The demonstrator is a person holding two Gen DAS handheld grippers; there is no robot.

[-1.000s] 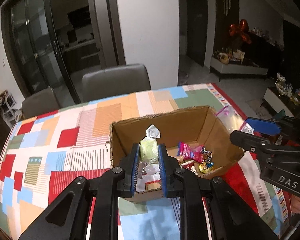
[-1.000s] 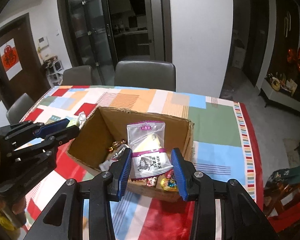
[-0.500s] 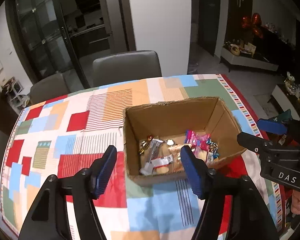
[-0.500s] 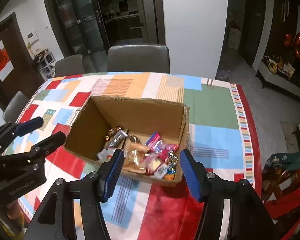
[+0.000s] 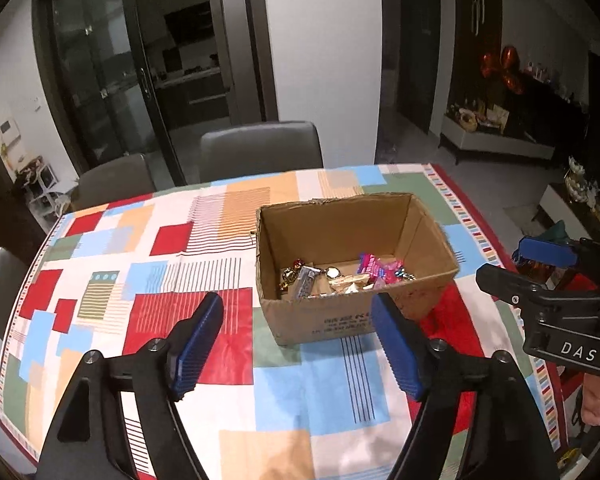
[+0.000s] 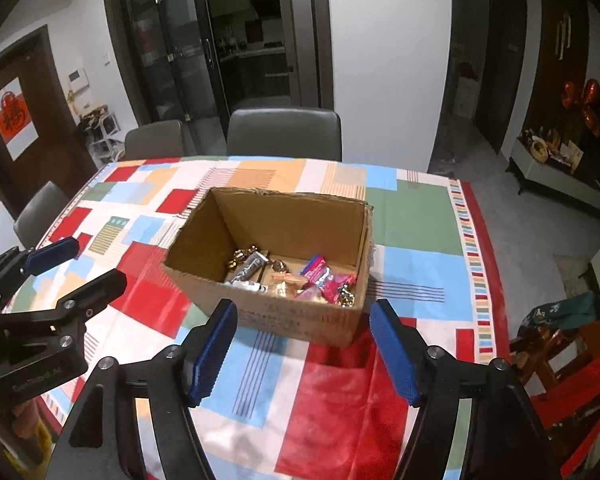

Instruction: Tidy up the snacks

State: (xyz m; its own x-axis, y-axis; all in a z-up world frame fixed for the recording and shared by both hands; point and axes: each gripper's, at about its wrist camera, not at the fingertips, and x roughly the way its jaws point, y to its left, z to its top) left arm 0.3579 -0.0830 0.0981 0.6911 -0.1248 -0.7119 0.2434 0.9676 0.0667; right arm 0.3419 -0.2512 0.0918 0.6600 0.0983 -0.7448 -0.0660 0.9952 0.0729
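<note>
from your left wrist view, your left tool (image 5: 296,346) is spread wide with nothing between the blue pads, hanging above the table (image 5: 100,280) on the near side of the cardboard box (image 5: 340,320). the box sits open-topped on the patchwork tablecloth, and the snacks (image 5: 340,278) are all piled on its floor: gold foil candies on the left, a silver-grey bar wrapper, some tan packets in the middle, pink wrappers toward the right. i can't spot a single loose snack on the cloth from here, so my guess is the collecting part is pretty much done. your right tool (image 5: 540,268) shows at the right edge, apart from the box.

from your right wrist view, same story. your right tool (image 6: 302,346) is also wide and empty, just short of the box (image 6: 300,320), and the snacks (image 6: 292,276) lie in one loose heap toward the near wall, nothing hanging over the rim. your left tool (image 6: 74,266) pokes in at the left, off to the side of the box, fingers apart. the cloth around the box looks bare of snacks here too. if anything's left, i'd say it's only tidying what's inside, since it's a jumble and not sorted by kind.
</note>
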